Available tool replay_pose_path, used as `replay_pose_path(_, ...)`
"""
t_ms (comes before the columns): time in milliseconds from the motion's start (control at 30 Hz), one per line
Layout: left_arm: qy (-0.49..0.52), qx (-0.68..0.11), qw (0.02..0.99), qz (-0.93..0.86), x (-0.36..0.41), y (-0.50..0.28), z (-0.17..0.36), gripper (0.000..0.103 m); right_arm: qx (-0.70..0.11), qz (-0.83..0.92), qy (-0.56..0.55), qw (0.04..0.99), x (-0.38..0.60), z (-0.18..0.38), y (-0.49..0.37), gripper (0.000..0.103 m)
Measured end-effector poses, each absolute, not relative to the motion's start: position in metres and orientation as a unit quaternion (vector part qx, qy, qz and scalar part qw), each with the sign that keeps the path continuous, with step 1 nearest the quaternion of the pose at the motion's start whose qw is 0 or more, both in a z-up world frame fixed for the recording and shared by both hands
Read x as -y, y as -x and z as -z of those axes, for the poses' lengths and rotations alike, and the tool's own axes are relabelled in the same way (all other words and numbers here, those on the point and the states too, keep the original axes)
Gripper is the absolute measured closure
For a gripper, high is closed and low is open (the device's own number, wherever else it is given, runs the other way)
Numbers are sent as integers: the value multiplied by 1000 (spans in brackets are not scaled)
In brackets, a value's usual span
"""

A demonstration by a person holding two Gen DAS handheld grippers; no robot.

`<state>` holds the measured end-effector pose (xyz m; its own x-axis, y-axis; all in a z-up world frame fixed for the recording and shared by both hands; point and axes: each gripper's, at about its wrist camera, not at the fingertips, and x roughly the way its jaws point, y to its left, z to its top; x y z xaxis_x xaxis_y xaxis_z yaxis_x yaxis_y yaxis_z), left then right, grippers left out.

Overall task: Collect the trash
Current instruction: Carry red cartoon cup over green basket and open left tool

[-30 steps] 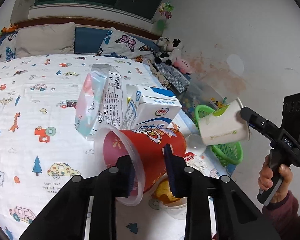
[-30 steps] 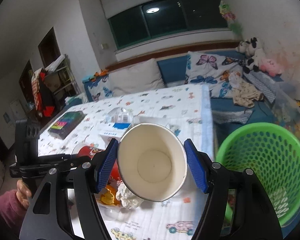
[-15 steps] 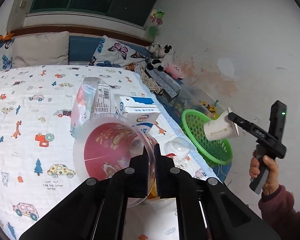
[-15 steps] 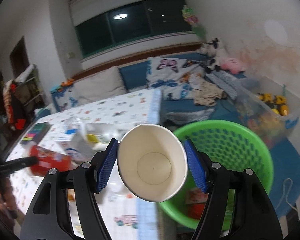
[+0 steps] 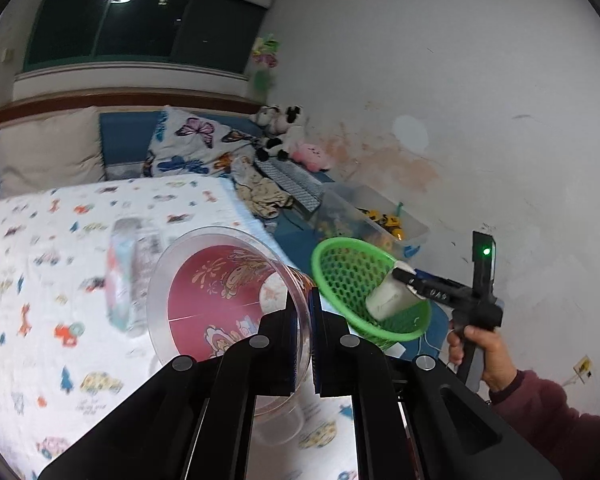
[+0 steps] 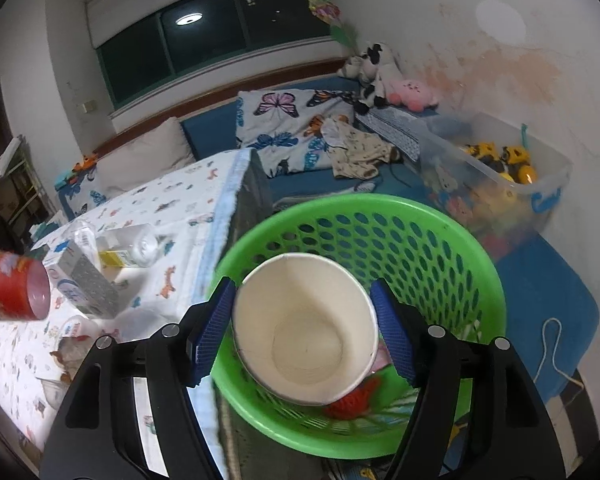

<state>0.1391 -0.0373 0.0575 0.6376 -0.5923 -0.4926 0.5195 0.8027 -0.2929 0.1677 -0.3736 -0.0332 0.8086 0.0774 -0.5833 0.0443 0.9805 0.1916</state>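
Over the basket (image 6: 440, 240), the right gripper (image 6: 304, 332) pinches the paper cup (image 6: 306, 330) at its sides — best let go only once the cup is inside the rim — while at 9 o'clock the left gripper (image 5: 305, 316) clamps the red cup's (image 5: 224, 296) rim.

Butterfly pillow (image 6: 288, 120) against the headboard; plush toys (image 6: 380, 72) by the wall; toy bin (image 6: 500, 176) beneath.
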Motion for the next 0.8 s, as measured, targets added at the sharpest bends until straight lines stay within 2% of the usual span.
replay_pose_path(133, 48, -297, 895, 330, 72, -154, -66, 97, -306, -3, -105, 946, 384, 35, -161, 26)
replay_pose_path(300, 27, -313, 881, 353, 120, -179, -64, 97, -297, 3, -119, 947, 399, 32, -146, 24)
replay_pose_path(800, -51, -388, 838, 381, 257, -222, -9, 97, -266, 21, -123, 956, 419, 33, -86, 18)
